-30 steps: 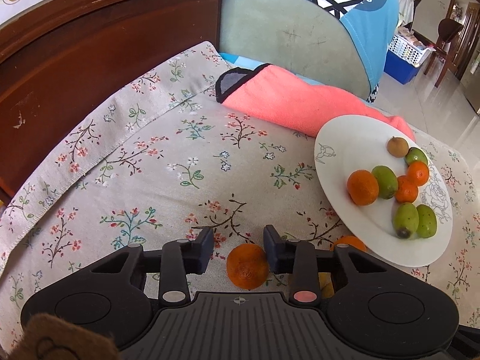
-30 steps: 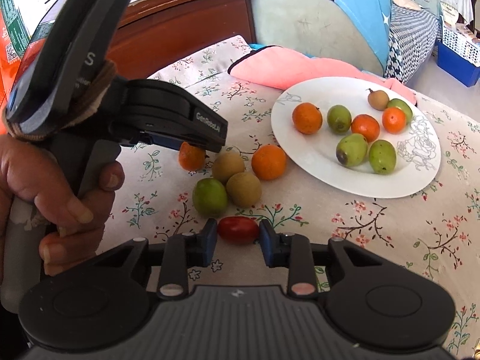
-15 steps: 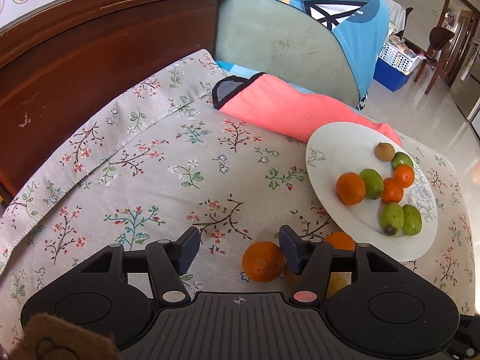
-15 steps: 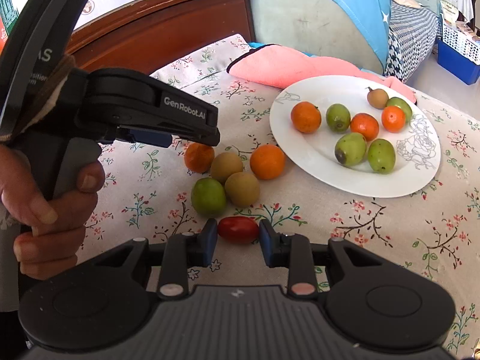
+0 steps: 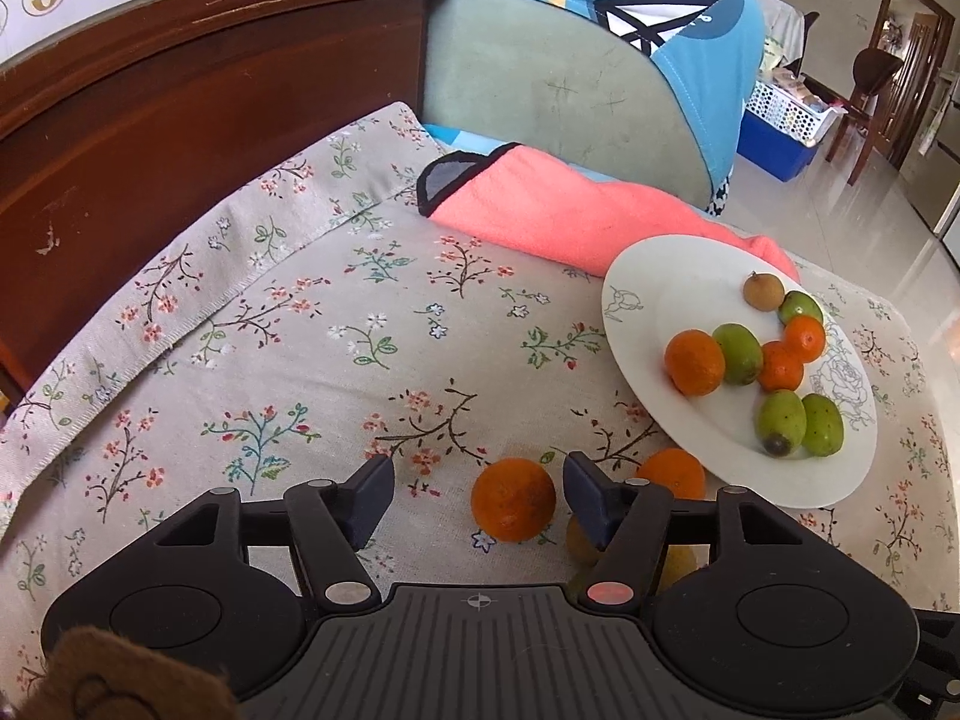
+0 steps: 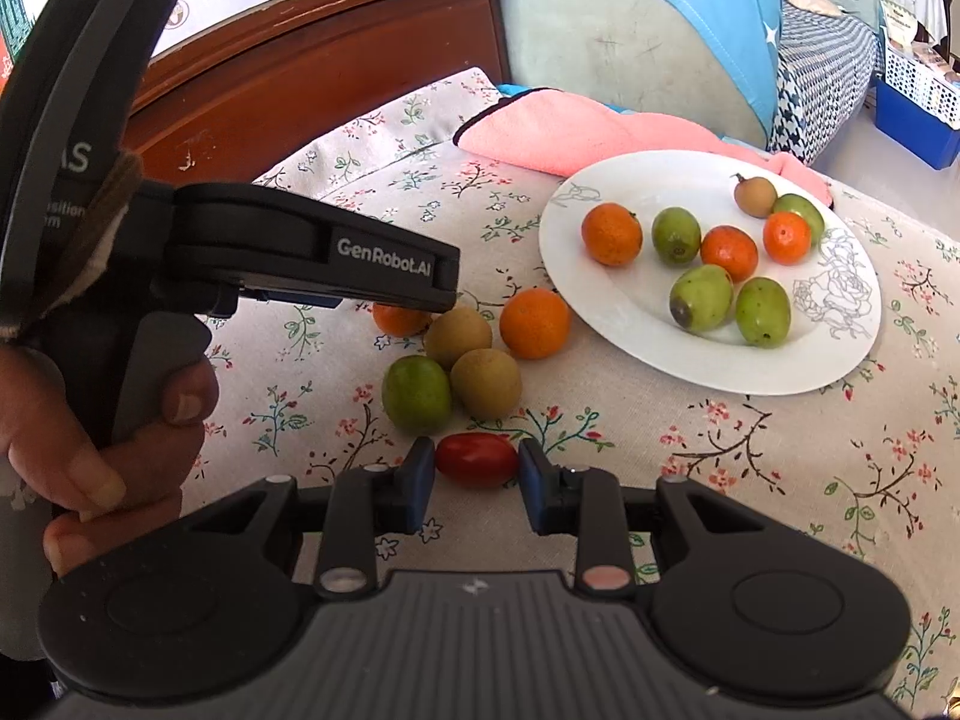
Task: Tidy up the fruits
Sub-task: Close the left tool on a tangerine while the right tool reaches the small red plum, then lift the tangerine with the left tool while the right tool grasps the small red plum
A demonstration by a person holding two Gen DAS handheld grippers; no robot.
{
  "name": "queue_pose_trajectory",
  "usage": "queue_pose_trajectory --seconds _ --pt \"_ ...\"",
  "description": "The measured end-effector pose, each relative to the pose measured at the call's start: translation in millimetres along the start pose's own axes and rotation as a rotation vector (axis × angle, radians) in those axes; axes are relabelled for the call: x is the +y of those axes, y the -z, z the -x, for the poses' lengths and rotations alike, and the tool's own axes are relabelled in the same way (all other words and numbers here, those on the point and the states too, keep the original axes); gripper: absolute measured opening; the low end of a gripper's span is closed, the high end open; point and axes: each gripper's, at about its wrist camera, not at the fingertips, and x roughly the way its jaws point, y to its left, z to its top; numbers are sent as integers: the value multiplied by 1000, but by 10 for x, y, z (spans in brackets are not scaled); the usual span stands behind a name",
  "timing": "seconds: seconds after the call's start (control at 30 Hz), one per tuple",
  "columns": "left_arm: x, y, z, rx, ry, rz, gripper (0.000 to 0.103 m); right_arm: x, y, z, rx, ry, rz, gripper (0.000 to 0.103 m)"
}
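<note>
Red and glossy, a small oblong tomato [image 6: 476, 459] lies on the flowered cloth [image 6: 750, 456] nipped between the pads of the right gripper [image 6: 475, 474], which is nearly closed on it. Just beyond sit 1 green fruit [image 6: 416, 393], 2 brownish ones and 2 oranges, and farther right the white plate [image 6: 606, 300] carries 3 oranges, 4 green fruits and 1 small brown one. The left gripper [image 5: 478, 495], held in a hand [image 6: 90, 438] and tilted downward, has its jaws opening, with an orange [image 5: 513, 499] loose between them close to the right pad.
</note>
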Motion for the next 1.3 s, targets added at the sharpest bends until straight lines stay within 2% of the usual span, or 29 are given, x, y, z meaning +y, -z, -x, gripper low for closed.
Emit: queue_pose_trajectory --seconds 0.13,0.2,0.27,0.4,0.9,1.17,1.3 --pt "22 24 -38 21 9 19 57 -4 -3 -3 0 0 -1 30" --pt "30 51 -45 21 0 28 50 -2 -2 -4 1 -1 -2 30" --pt "8 56 -35 21 -3 15 39 -5 -2 -3 0 0 -4 31" --pt "30 34 -19 19 24 40 28 -27 -18 9 -3 3 -19 30" --pt "79 -61 86 -34 18 60 26 -213 -207 153 -72 19 -85 31" --pt "121 -86 101 -39 20 70 24 -297 -279 212 -96 27 -111 30" --pt "174 -79 71 -15 46 97 25 -299 -284 218 -97 28 -111 31"
